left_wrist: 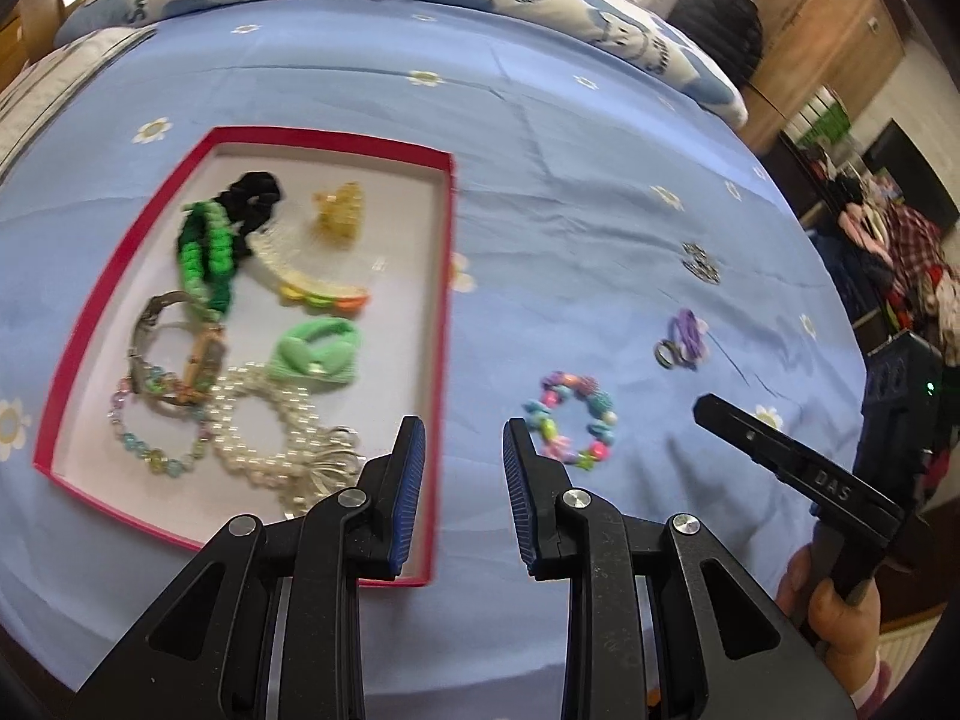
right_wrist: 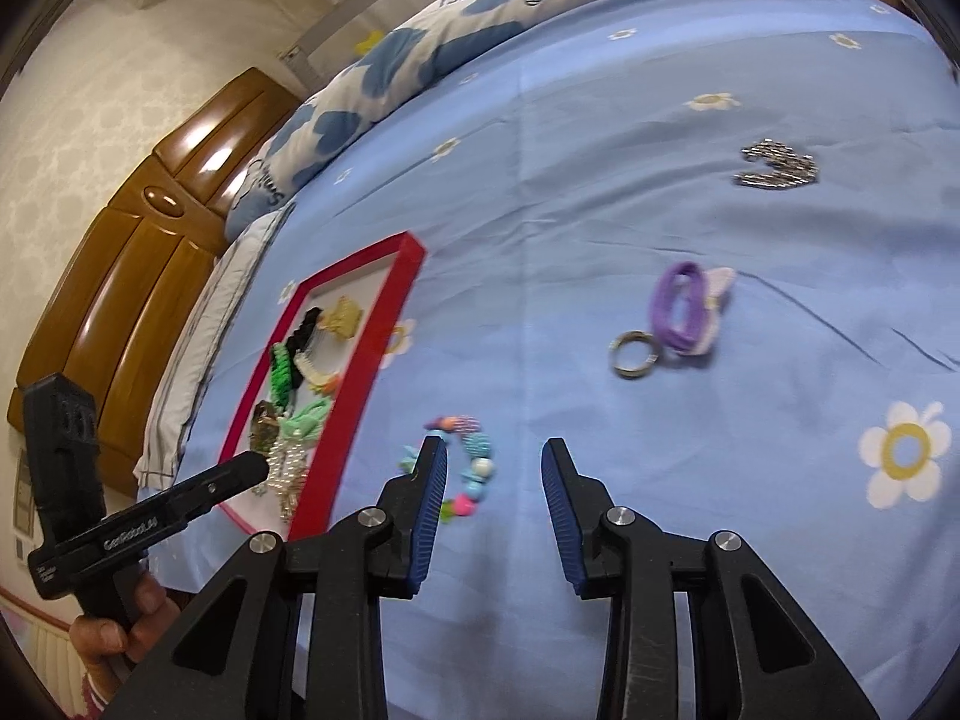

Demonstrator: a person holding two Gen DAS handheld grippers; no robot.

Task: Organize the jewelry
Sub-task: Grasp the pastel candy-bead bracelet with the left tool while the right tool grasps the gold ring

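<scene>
Your left gripper (left_wrist: 463,456) hangs over the red tray's (left_wrist: 441,324) right rim, fingers parted, empty. The colourful bead bracelet (left_wrist: 571,420) lies on the bed (left_wrist: 600,180) just beyond its right finger. Your right gripper (right_wrist: 493,480), fingers likewise apart, has that bracelet behind its left finger (right_wrist: 433,492).

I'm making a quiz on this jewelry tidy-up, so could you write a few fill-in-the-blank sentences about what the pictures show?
1. The black scrunchie lies inside the box with the ____ rim.
2. The metal ring lies right beside the ____ hair tie.
3. The colorful bead bracelet lies on the ____ bedsheet, outside the box.
4. The left gripper and right gripper both hold ____.

Missing words: red; purple; blue; nothing
</scene>
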